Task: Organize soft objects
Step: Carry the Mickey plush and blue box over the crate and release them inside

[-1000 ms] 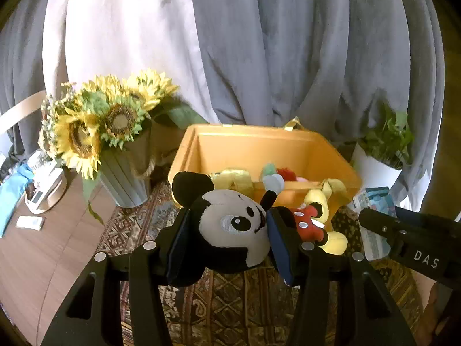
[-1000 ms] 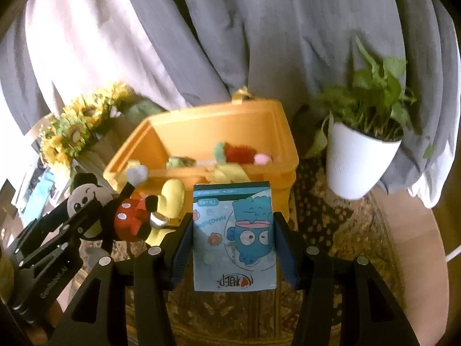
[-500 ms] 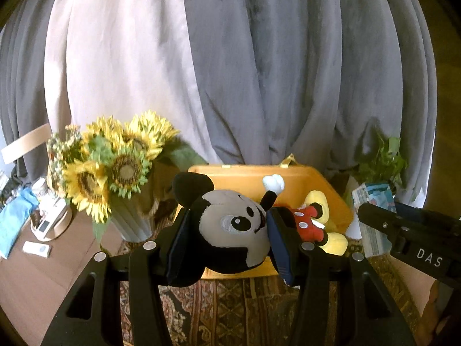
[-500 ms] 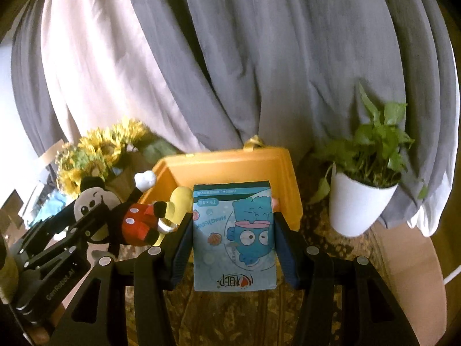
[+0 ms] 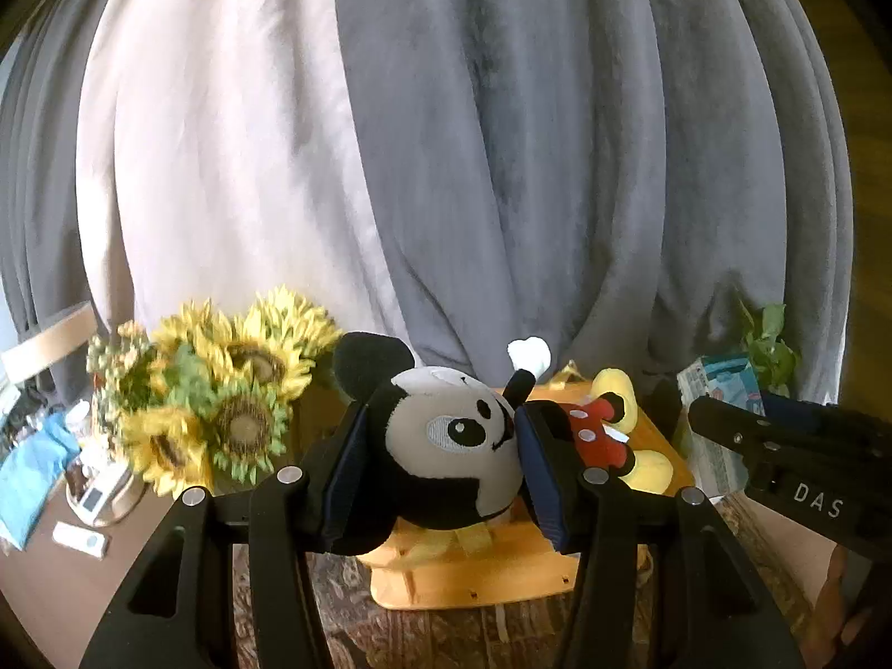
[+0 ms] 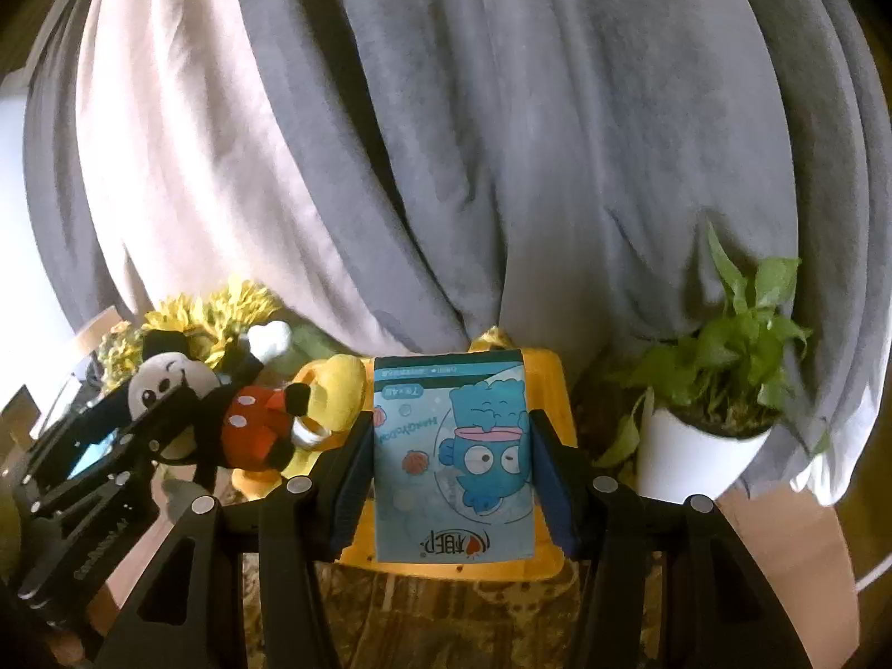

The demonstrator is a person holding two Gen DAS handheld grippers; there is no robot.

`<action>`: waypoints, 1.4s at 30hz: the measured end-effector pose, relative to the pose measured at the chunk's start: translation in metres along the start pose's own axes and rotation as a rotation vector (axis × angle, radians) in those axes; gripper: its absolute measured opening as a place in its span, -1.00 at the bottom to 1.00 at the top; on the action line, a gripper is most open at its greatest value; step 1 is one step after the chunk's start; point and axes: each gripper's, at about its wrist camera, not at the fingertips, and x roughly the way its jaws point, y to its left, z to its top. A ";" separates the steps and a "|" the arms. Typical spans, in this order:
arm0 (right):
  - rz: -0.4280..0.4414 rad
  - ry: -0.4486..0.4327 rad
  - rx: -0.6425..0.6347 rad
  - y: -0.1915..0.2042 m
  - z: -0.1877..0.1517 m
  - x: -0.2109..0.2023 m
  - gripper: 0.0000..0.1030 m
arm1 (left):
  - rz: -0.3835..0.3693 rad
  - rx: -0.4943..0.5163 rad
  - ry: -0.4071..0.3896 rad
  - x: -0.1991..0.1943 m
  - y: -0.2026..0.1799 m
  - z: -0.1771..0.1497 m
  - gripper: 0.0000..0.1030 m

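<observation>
Left claw (image 5: 440, 468) level, apparently clamping mouse plush (image 5: 457, 446).

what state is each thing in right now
left tool: shut on the mouse plush
mouse plush: held by its head, lifted, lying sideways
right tool: shut on the blue packet
blue packet: held, lifted, print upside down
orange bin: open, no lid on it
sunflowers: upright in a vase
potted plant: upright

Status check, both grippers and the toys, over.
Left gripper shut on Mickey plush, by the head. Right gripper shut on blue cartoon packet. Both held up in front of orange bin. Nothing between.
</observation>
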 end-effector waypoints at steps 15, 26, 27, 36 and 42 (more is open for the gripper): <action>0.020 0.047 -0.011 -0.006 0.037 0.062 0.05 | 0.018 0.027 0.003 0.060 0.002 0.031 0.02; 0.007 0.179 -0.038 -0.016 0.031 0.129 0.05 | 0.019 0.043 0.134 0.122 0.005 0.018 0.02; 0.006 0.195 -0.042 -0.017 0.029 0.135 0.05 | 0.018 0.046 0.151 0.129 0.005 0.015 0.02; 0.001 0.361 -0.053 -0.025 0.000 0.184 0.05 | 0.010 0.076 0.266 0.168 0.000 -0.010 0.03; -0.023 0.415 -0.069 -0.023 -0.011 0.193 0.05 | 0.004 0.102 0.340 0.187 -0.006 -0.026 0.03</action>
